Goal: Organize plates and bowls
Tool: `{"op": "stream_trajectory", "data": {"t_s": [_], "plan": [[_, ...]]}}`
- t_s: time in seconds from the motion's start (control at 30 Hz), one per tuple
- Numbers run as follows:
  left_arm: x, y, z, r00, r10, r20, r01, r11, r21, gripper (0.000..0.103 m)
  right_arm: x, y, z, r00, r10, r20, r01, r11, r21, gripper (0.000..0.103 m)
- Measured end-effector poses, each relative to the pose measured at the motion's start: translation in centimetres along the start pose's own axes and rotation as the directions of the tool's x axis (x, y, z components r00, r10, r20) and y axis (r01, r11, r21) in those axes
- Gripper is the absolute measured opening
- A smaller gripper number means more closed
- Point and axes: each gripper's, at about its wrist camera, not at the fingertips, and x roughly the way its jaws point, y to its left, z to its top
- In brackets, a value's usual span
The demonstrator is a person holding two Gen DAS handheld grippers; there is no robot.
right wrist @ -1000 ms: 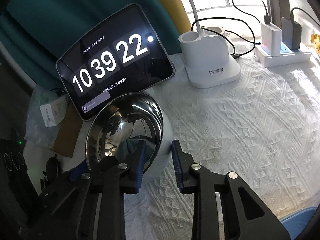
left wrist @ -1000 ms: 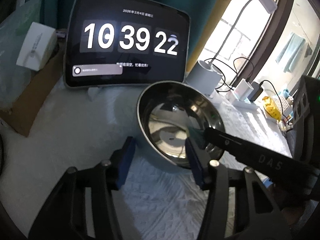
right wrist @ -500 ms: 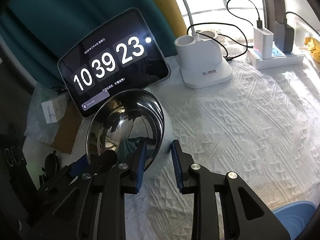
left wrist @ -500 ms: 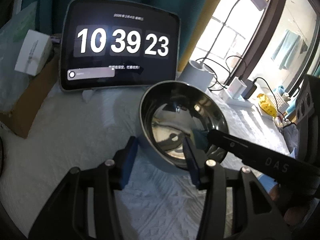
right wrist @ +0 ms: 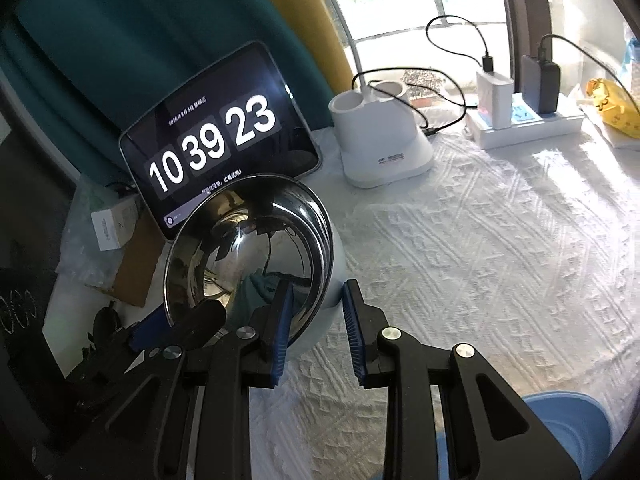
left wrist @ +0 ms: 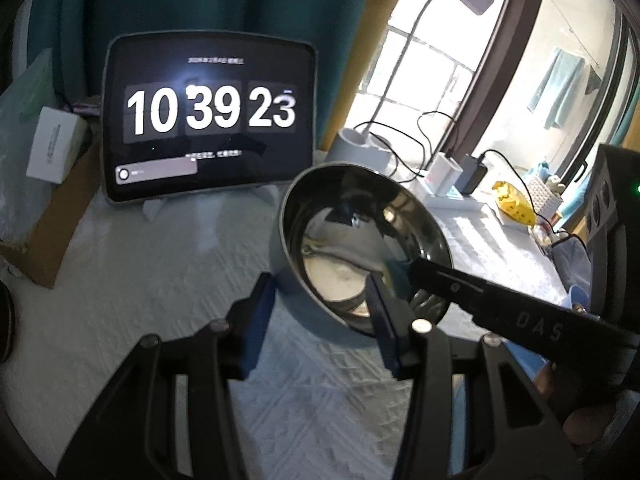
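Observation:
A steel-lined bowl (left wrist: 360, 240) with a pale outer wall is tilted above the white cloth. My right gripper (right wrist: 316, 320) is shut on its rim, one blue pad inside and one outside; the bowl also shows in the right wrist view (right wrist: 248, 248). The right gripper's finger reaches into the bowl in the left wrist view (left wrist: 460, 288). My left gripper (left wrist: 320, 320) is open, its pads either side of the bowl's near edge, apart from it. A blue dish (right wrist: 568, 424) shows at the lower right.
A tablet clock (left wrist: 208, 120) stands behind the bowl. A white lamp base (right wrist: 384, 140), power strip with chargers (right wrist: 520, 120) and a yellow packet (right wrist: 612, 108) sit at the back right. A cardboard box and white carton (left wrist: 56, 144) lie left.
The right gripper has lifted the bowl and carried it up and slightly away from the tablet. The left gripper has risen with it and stays open.

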Motion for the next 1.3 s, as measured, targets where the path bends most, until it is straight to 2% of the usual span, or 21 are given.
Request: {"op": "stream_trajectory", "data": {"t_s": [0.63,1.3], "plan": [[-1.4,-4.3,-0.3,0.999,-0.038,-0.001,0.038,0.998,0.053,0.048,-4.3,-2.6,-0.7,0.999,-0.025,0.037,0.025,0.999,0.023,0.028],[-2.2,-11.1,-1.5,0.998,-0.060,0.007,0.059,0.987,0.148,0.048,-9.7,-7.2,-2.0,0.994,-0.043,0.101,0.036,0.997,0.068,0.028]]}}
